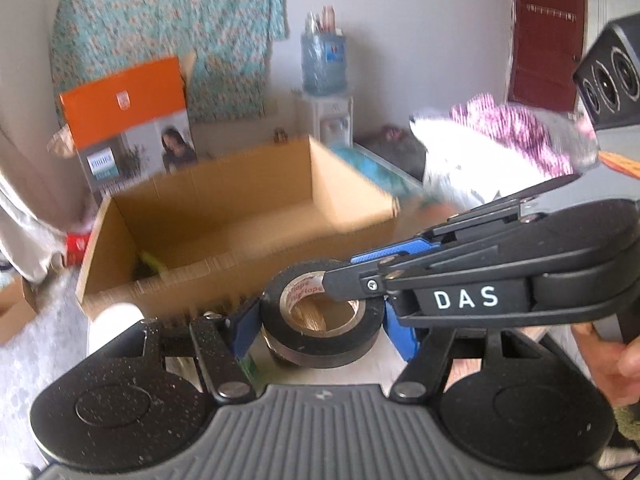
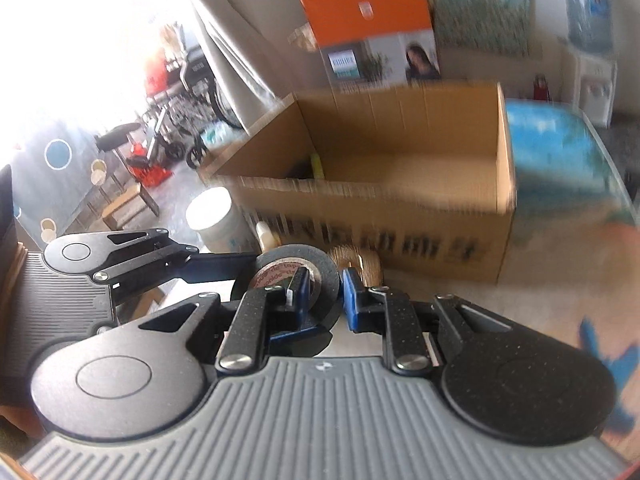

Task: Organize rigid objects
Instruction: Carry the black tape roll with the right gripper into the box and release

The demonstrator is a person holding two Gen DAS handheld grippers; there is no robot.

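Note:
A roll of black tape (image 1: 320, 318) with a brown printed core sits between both grippers. My left gripper (image 1: 320, 320) has its blue-padded fingers on the roll's outer sides, closed against it. My right gripper (image 2: 324, 294) grips the roll's wall (image 2: 296, 280), one finger inside the core and one outside; it also shows in the left wrist view (image 1: 344, 276), reaching in from the right. An open cardboard box (image 1: 224, 220) stands just behind, with a yellow-green object (image 1: 150, 264) in its near left corner. The box also shows in the right wrist view (image 2: 400, 184).
A white round container (image 2: 210, 216) stands left of the box, with a small pale bottle (image 2: 266, 236) beside it. An orange and grey product box (image 1: 128, 120) stands behind. A water dispenser (image 1: 326, 92) is at the far wall. A brown roll (image 2: 356, 258) lies behind the tape.

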